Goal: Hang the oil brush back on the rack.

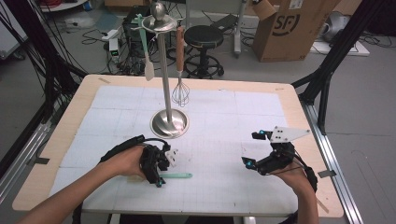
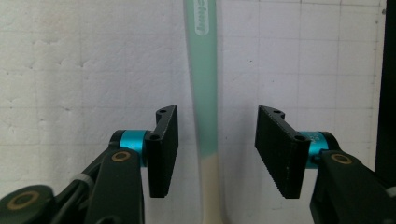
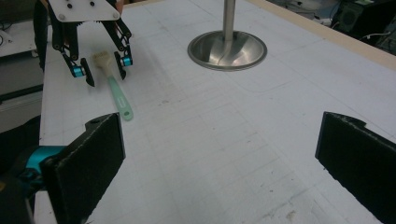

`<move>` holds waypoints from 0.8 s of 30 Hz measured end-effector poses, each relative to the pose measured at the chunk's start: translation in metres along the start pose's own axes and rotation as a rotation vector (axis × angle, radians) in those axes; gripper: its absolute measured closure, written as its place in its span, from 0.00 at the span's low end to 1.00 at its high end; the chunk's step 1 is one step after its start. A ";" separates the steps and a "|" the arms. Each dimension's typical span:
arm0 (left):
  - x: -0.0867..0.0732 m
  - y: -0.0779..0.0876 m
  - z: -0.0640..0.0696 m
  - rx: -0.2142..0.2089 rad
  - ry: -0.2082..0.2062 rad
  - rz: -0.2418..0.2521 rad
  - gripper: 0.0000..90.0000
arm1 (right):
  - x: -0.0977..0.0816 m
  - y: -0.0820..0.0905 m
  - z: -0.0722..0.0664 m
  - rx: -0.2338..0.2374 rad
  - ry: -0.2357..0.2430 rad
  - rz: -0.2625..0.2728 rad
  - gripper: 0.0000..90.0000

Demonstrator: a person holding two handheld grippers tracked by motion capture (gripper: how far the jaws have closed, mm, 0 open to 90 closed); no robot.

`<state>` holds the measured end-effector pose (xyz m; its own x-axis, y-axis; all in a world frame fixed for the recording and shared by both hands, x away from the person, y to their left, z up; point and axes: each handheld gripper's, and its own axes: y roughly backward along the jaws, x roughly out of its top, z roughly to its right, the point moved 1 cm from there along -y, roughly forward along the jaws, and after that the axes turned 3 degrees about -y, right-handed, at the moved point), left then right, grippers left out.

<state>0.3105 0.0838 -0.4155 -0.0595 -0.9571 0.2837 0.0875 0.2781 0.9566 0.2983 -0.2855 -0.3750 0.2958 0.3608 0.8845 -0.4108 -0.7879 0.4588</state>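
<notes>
A utensil with a mint-green handle [image 1: 180,176] and a cream head lies flat on the white mat near the front left. My left gripper [image 1: 163,170] points down over it, one jaw on each side of the handle [image 2: 203,93]. A gap shows on both sides, so the pads [image 2: 166,149] do not touch it and the gripper is open. From the right gripper view, that left gripper [image 3: 105,74] straddles the utensil [image 3: 116,95] just behind its cream head. My right gripper [image 1: 252,149] rests at the front right, wide open [image 3: 219,158] with nothing between its jaws.
A steel stand with a round base [image 1: 169,123] rises mid-table; a green spatula [image 1: 145,51] and a wooden-handled whisk [image 1: 180,88] hang from its top. The stand base [image 3: 227,49] lies ahead of the right gripper. Behind the table are a black stool [image 1: 203,39] and a cardboard box [image 1: 292,28].
</notes>
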 end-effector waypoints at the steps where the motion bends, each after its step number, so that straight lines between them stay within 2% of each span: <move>1: 0.000 0.000 0.000 0.004 0.006 0.003 0.58 | 0.000 0.000 0.000 0.001 -0.003 -0.001 0.00; 9: 0.000 -0.002 -0.001 0.003 0.006 -0.030 0.69 | 0.000 0.000 0.000 0.003 -0.001 0.001 0.00; 11: -0.001 -0.003 0.000 0.007 0.006 -0.044 0.73 | 0.000 0.000 0.000 0.003 0.001 0.001 0.00; 12: 0.000 -0.003 -0.001 0.023 0.003 -0.048 0.76 | 0.000 0.000 0.000 0.002 0.001 0.001 0.00; 14: 0.000 -0.003 0.000 0.043 -0.002 -0.058 0.84 | 0.000 0.000 0.000 0.002 0.001 0.000 0.00; 15: 0.000 -0.003 0.001 0.039 -0.004 -0.059 0.88 | 0.000 0.000 0.000 0.003 -0.001 0.000 0.00; 16: 0.000 -0.003 0.000 0.047 -0.015 -0.060 0.88 | 0.000 0.000 0.000 0.003 0.000 0.000 0.00; 24: 0.001 -0.004 0.003 0.055 -0.026 -0.065 0.90 | 0.000 -0.001 0.000 0.003 0.002 -0.001 0.00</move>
<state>0.3071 0.0821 -0.4185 -0.0893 -0.9710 0.2219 0.0279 0.2203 0.9750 0.2989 -0.2853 -0.3759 0.2950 0.3627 0.8840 -0.4077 -0.7889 0.4597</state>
